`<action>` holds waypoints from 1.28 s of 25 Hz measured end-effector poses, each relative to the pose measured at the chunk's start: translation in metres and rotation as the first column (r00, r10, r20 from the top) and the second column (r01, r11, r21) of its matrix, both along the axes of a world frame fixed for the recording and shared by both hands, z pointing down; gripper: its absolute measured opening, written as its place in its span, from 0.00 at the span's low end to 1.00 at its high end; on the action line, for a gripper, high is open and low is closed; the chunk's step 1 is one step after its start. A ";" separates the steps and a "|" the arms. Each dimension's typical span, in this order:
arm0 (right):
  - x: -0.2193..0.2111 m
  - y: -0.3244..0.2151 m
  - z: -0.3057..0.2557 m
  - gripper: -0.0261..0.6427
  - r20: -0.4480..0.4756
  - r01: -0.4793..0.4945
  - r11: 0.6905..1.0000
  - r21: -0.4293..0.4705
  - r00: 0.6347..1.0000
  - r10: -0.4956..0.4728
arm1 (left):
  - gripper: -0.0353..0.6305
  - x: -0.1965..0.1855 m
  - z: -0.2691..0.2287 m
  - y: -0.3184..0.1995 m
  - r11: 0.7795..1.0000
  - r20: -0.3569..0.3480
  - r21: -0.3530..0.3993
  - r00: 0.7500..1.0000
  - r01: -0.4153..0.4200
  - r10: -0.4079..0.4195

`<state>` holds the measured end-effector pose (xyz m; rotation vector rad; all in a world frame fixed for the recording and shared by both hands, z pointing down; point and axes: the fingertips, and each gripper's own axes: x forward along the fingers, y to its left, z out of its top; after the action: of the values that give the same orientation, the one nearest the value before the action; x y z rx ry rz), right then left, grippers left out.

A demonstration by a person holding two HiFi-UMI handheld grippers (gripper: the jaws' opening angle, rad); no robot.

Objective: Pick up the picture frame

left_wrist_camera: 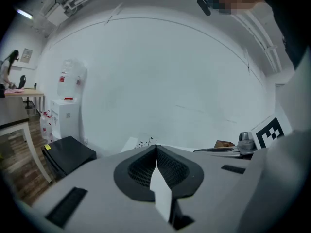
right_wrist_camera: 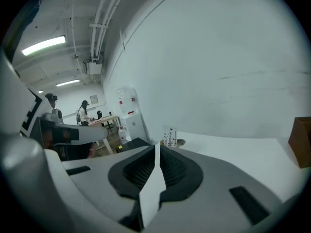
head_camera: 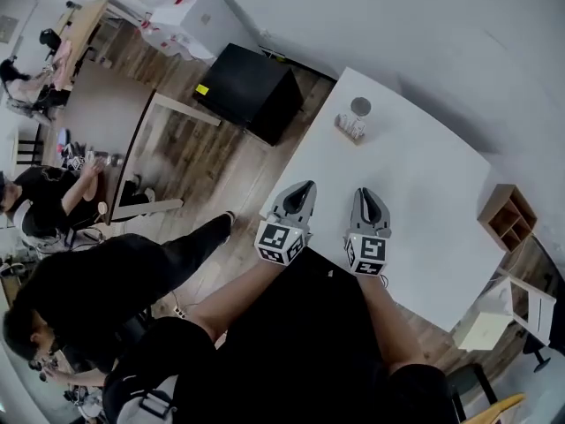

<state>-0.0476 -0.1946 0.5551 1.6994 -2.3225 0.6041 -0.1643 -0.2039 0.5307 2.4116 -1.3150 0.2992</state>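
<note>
A small wood-edged picture frame stands near the far end of the white table, beside a round grey disc. In the left gripper view the frame is a pale panel with dark twig marks. In the right gripper view it is tiny and far off. My left gripper and right gripper hover side by side over the table's near edge, well short of the frame. Both are shut with nothing between the jaws, as the left gripper and right gripper show in their own views.
A wooden cubby box sits off the table's right corner. On the wood floor to the left are a black box and another table, with people seated around it. A white chair is at lower right.
</note>
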 end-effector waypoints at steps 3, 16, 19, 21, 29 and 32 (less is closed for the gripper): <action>0.003 -0.025 0.018 0.09 0.038 -0.010 1.000 -0.011 0.999 0.010 | 0.08 0.014 0.020 -0.022 0.999 0.014 -0.013 0.999 -0.030 0.030; 0.007 -0.090 0.087 0.10 0.037 -0.049 0.994 -0.103 0.998 0.053 | 0.08 0.031 0.099 -0.104 0.993 0.044 -0.097 0.997 -0.063 0.068; 0.011 -0.097 0.106 0.10 0.016 -0.037 0.989 -0.141 0.999 0.039 | 0.08 0.036 0.113 -0.117 0.992 0.067 -0.102 0.994 -0.078 0.085; 0.010 -0.103 0.113 0.12 0.002 -0.013 0.989 -0.147 1.000 0.014 | 0.08 0.036 0.119 -0.128 0.993 0.079 -0.097 0.994 -0.074 0.082; 0.003 -0.124 0.132 0.22 -0.028 0.022 0.989 -0.144 0.999 -0.026 | 0.16 0.032 0.143 -0.159 0.992 0.120 -0.088 0.988 -0.086 0.096; 0.004 -0.133 0.136 0.23 -0.026 0.009 0.990 -0.141 1.000 -0.013 | 0.16 0.032 0.155 -0.168 0.989 0.143 -0.107 0.983 -0.104 0.119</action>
<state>-0.0435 -0.3274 0.6907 1.6211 -2.2127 0.7200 -0.1327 -0.3724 0.6862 2.4227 -1.1969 0.5716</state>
